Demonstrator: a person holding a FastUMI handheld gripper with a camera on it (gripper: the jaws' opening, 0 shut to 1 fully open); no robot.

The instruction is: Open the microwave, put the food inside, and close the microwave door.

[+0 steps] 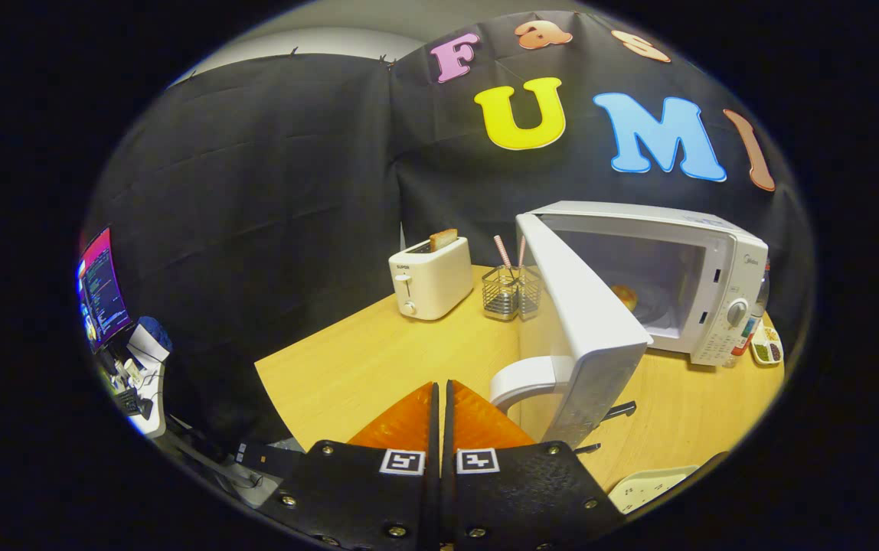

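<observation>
In the gripper view, the white microwave oven is standing at the far right corner of the pale wooden table, and everything else is best placed from it. Its white door is hanging wide open, swung out toward the gripper on the hinge side, with the curved white handle at the door's near edge. Inside the cavity, a small round golden piece of food is sitting on the turntable — so the loading looks done and closing the door appears to be the step in hand.

The gripper is hovering just left of the door's handle, its two fingers pressed together with only a thin slit between them and nothing held.

To the left of the microwave, a wire mesh holder with striped straws is standing, and further left a cream toaster with a slice of bread poking up. On the microwave's far side, a small tray of coloured bits is peeking out.

To close well, I would judge that the clenched fingertips should be pressing on the door's outer face near the handle end — far from the hinge — and following the arc steadily until the latch catches, without shoving the oven backward.
</observation>
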